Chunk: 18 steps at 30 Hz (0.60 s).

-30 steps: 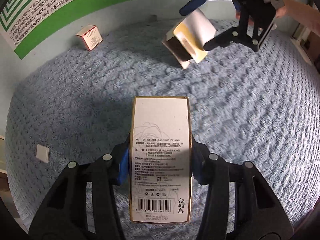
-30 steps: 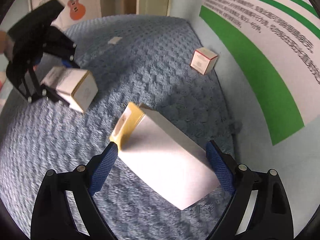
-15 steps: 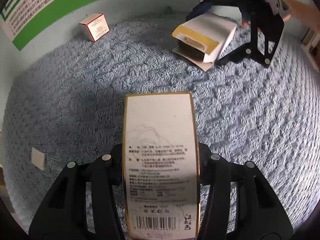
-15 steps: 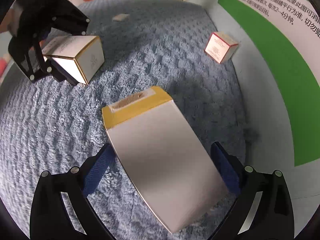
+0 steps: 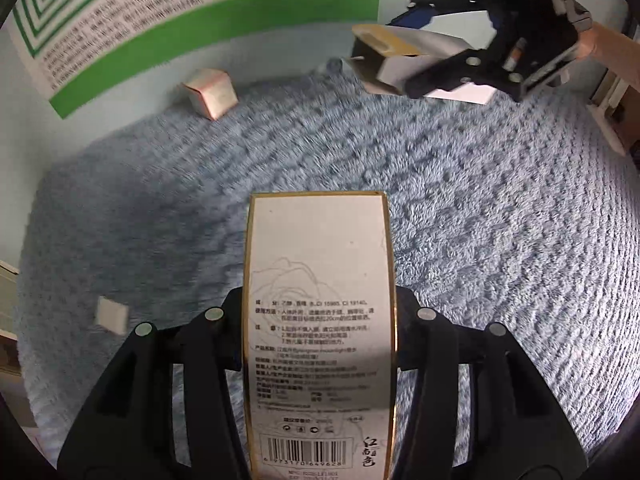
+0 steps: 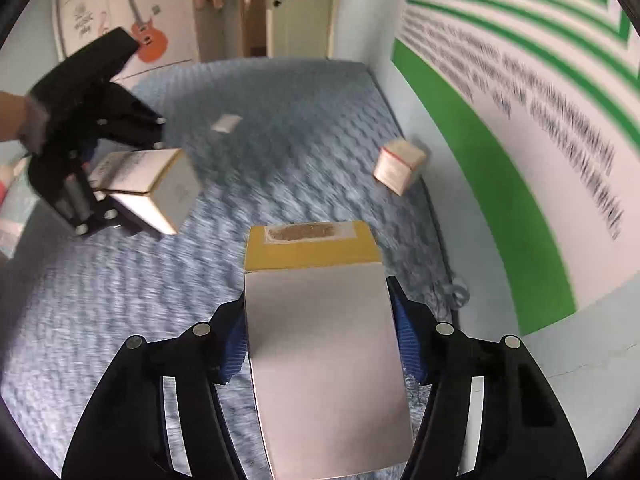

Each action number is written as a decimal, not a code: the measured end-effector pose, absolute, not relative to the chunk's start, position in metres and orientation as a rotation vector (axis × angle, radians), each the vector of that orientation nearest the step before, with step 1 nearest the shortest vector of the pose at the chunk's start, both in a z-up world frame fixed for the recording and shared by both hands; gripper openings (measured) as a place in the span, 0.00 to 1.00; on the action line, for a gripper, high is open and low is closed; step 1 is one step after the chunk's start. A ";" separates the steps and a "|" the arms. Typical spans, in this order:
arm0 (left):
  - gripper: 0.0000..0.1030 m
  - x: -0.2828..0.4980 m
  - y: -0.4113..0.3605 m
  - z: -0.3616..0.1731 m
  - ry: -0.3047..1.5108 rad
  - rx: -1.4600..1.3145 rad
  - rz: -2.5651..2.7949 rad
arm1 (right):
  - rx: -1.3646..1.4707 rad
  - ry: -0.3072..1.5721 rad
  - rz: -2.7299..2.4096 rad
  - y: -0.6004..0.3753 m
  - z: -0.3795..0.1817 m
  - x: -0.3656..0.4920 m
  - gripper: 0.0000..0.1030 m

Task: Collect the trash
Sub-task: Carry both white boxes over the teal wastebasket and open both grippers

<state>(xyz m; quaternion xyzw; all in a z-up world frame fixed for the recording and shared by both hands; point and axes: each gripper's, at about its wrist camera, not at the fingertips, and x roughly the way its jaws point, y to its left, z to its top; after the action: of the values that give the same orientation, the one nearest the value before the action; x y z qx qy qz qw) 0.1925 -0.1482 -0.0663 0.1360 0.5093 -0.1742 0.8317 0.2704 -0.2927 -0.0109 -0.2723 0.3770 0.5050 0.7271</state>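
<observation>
Left gripper (image 5: 320, 320) is clamped on a tall white carton with gold trim (image 5: 318, 320), fingers pressing both long sides. That carton sticks straight out ahead between the jaws, barcode end nearest the camera, printed back facing up, and it hangs above the blue fuzzy blanket (image 5: 500, 240) with the gripper angled steeply down.

Right gripper (image 6: 320, 340) has a silver box with a yellow end (image 6: 324, 340) between its blue pads (image 6: 406, 344). Its jaws are closing, and the pads already look snug on both sides of the box. Yellow end with a torn brownish patch points away from the camera, and the whole thing is lifted off the blanket, tilted downward too.

Seen from the left camera, the right gripper is up at the far right with a bit of bare forearm (image 5: 608, 44) behind it. From the right camera, the left one is off to the left, well apart.

Further out, a small pink-and-white box (image 6: 400, 166) sits on the blanket close to the wall with the green poster (image 6: 500, 140). A little white scrap (image 6: 227, 123) lies flat farther back. Both are blurry.
</observation>
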 end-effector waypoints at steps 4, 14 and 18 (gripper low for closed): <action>0.45 0.180 -0.142 -0.047 1.059 0.301 -0.328 | -0.592 0.807 1.117 -0.286 0.015 0.254 0.60; 0.45 0.103 -0.099 -0.009 1.023 0.274 -0.238 | -0.604 0.773 1.198 -0.236 0.058 0.185 0.60; 0.45 0.068 -0.068 -0.001 1.021 0.261 -0.184 | -0.617 0.747 1.250 -0.194 0.070 0.160 0.60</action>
<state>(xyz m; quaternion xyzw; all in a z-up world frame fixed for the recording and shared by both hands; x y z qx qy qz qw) 0.0682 -0.0675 -0.0007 0.1245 0.4864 -0.0876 0.8604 0.1601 -0.1944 0.0700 -0.2773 0.3359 0.5620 0.7031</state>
